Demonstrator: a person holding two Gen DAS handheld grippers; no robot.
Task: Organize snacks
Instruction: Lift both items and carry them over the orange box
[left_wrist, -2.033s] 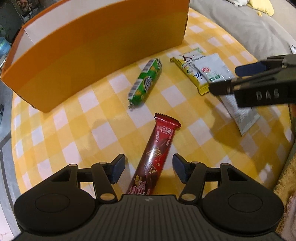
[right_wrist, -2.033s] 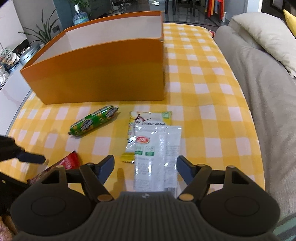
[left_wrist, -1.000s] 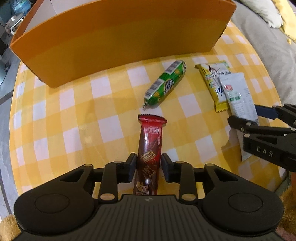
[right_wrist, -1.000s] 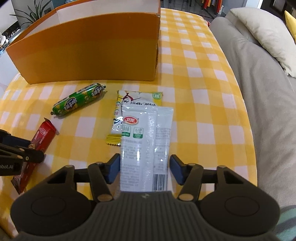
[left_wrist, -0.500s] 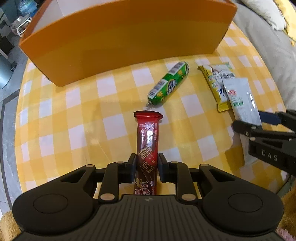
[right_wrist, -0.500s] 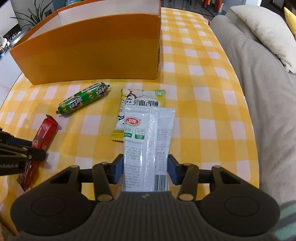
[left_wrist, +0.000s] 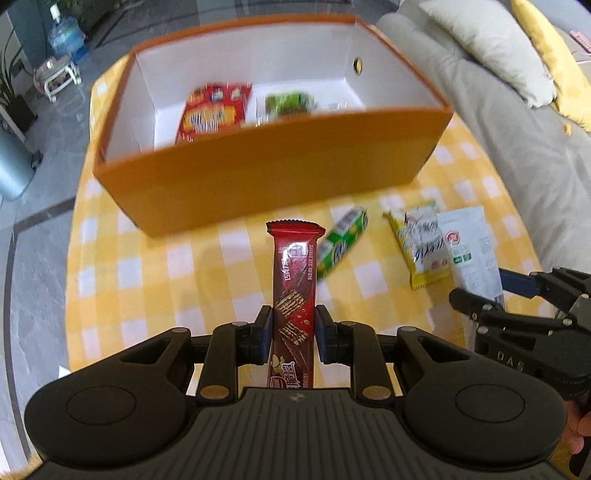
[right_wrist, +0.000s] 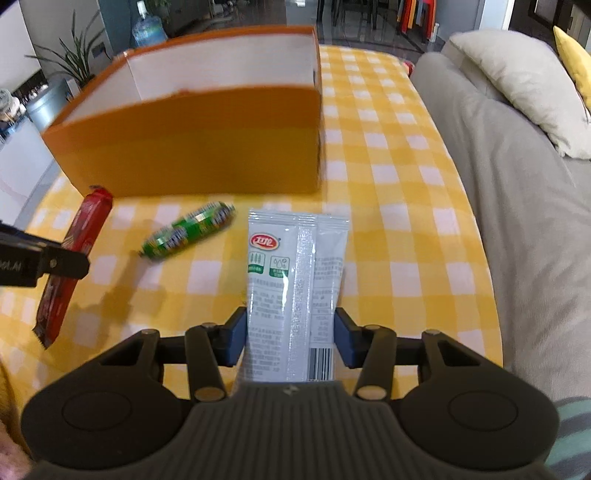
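Note:
My left gripper (left_wrist: 291, 334) is shut on a red wafer bar (left_wrist: 294, 280) and holds it raised above the table, in front of the orange box (left_wrist: 258, 173). The bar also shows in the right wrist view (right_wrist: 74, 254). My right gripper (right_wrist: 290, 338) is shut on a white snack packet (right_wrist: 295, 280), lifted off the table. The box (right_wrist: 192, 147) holds a red packet (left_wrist: 214, 110) and a green one (left_wrist: 290, 103). A green sausage (left_wrist: 341, 245) and a yellow packet (left_wrist: 424, 247) lie on the cloth.
The yellow checked tablecloth (right_wrist: 399, 236) covers a round table. A grey sofa (right_wrist: 517, 177) with cushions runs along the right side. The floor, a water bottle (left_wrist: 66, 37) and a plant are to the left and behind.
Both grippers have lifted their snacks off the table. The left one rose high enough to see into the box. The white packet no longer lies over the yellow one.

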